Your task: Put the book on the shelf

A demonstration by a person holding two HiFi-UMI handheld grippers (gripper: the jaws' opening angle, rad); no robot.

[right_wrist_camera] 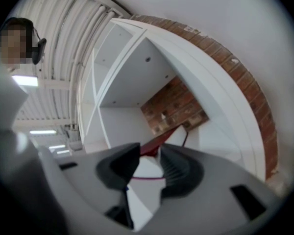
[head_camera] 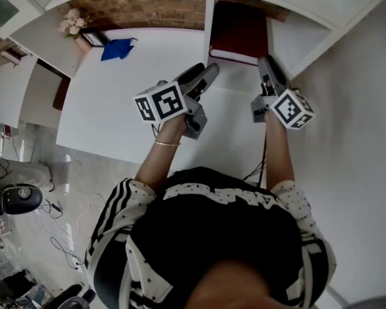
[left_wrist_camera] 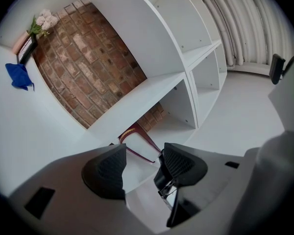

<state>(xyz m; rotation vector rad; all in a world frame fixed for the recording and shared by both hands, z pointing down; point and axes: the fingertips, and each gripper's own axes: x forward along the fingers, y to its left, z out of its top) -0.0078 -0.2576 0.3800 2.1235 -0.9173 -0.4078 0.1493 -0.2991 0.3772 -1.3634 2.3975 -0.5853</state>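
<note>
While my right gripper (right_wrist_camera: 149,168) is clamped on the near edge of the book (head_camera: 238,31), with the white page block and a sliver of dark red cover sitting between its pads, my left gripper (left_wrist_camera: 144,168) hangs just beside it with jaws spread wide and nothing between them. Through that empty gap I can see the book's red cover further in.

The book is already inside a compartment of the shelf (head_camera: 299,37), under a white board and in front of the brick backing. It looks tilted rather than settled square, though I cannot tell how much of it rests on the board.

My worry is the release. The grip is on one edge only, so the book could pivot as I let go, tip over or slide out toward the white desktop (head_camera: 116,102). Pushing further in could jam a corner against the divider. The left gripper is not bracing anything.

Count: one book, two grippers. Well off to the left sit one blue cloth (head_camera: 118,48), one bunch of flowers (head_camera: 71,22) and one small frame (head_camera: 94,38).
</note>
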